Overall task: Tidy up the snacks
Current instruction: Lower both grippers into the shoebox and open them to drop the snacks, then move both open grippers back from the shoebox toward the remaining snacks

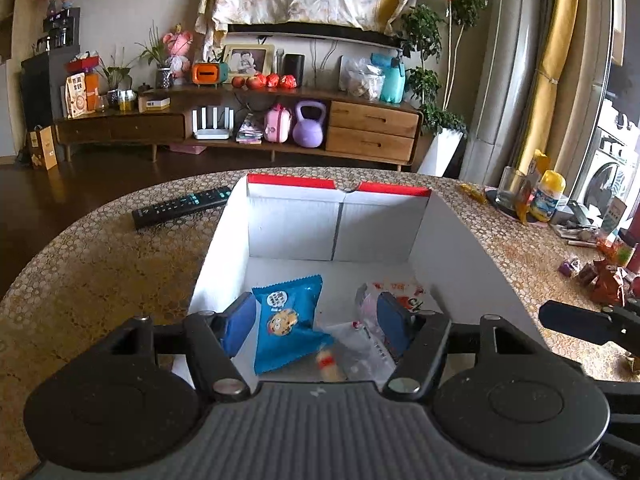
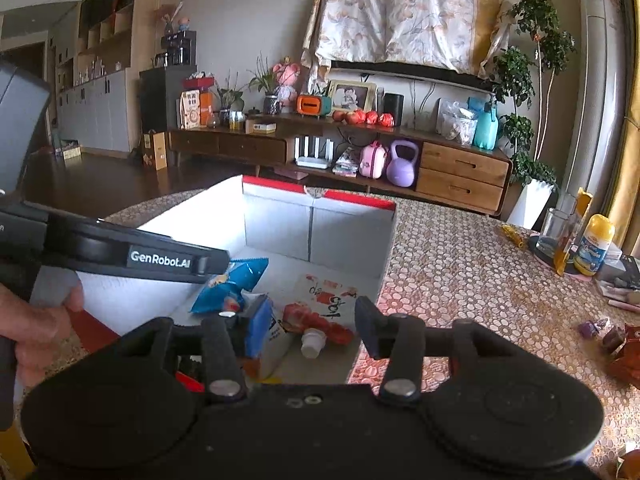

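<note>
your left gripper (image 1: 316,320) hangs over the open white box (image 1: 224,256), spread wide with nothing between its blue pads; the snacks under it lie loose on the box floor. your right gripper (image 2: 310,322) is also spread wide and empty, sitting over the box's right wall, one finger inside and one out over the worktop (image 2: 460,264).

inside the box you already have a blue cookie packet (image 1: 286,320), a clear wrapper with a small yellow snack (image 1: 352,350), a red-and-white pouch (image 1: 400,292) and, in the right view, a red pouch with a white cap (image 2: 316,330). so part of the job looks done.

what's left, as far as you can see: a little cluster of snacks on the worktop well off to your right, red-brown wrappers (image 1: 606,280) and a small purple one (image 1: 568,267). a gold wrapper (image 1: 472,193) near the glass may count too. the remote (image 1: 182,207) beside the box isn't a snack. i'd judge you roughly midway, with the right gripper better placed for the next pick.
</note>
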`<state>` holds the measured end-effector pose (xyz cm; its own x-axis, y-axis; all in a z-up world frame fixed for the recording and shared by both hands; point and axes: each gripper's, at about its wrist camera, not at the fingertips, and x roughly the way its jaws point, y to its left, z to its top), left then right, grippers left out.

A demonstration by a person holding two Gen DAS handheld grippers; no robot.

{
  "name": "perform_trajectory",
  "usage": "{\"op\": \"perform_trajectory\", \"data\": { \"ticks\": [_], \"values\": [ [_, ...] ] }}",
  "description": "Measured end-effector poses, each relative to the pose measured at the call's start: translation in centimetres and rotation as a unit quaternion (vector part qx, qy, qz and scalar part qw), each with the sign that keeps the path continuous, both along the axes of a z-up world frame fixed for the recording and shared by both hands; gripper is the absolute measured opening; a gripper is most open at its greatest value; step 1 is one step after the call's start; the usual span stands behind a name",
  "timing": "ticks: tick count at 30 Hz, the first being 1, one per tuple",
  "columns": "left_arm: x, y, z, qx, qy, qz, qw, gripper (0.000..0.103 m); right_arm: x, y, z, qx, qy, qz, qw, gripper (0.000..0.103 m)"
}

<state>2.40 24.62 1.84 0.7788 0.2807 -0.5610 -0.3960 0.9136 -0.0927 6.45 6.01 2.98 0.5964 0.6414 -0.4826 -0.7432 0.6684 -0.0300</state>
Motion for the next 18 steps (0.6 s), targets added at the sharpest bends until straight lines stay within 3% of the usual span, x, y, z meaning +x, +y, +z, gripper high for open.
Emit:
{"op": "perform_trajectory", "data": {
  "ticks": [8, 11, 14, 18],
  "values": [
    [0.0, -1.5, 1.6, 0.007, -0.022, -0.01, 0.9997, 0.067, -0.1, -2.7, 1.2, 0.03, -0.006, -0.02, 0.999, 0.051],
    [0.1, -2.2, 2.0, 0.009, -0.029, -0.015, 0.9994, 0.074, -0.1, -3.8, 1.4, 0.038, -0.007, -0.03, 0.999, 0.054],
    [0.2, -3.0, 2.4, 0.01, -0.034, -0.021, 0.9991, 0.074, 0.0, -4.9, 1.5, 0.043, -0.013, -0.044, 0.998, 0.06],
    [0.5, -4.3, 2.8, 0.014, -0.035, -0.034, 0.9987, 0.075, 0.3, -6.2, 1.4, 0.048, -0.011, -0.06, 0.997, 0.06]
  ]
}}
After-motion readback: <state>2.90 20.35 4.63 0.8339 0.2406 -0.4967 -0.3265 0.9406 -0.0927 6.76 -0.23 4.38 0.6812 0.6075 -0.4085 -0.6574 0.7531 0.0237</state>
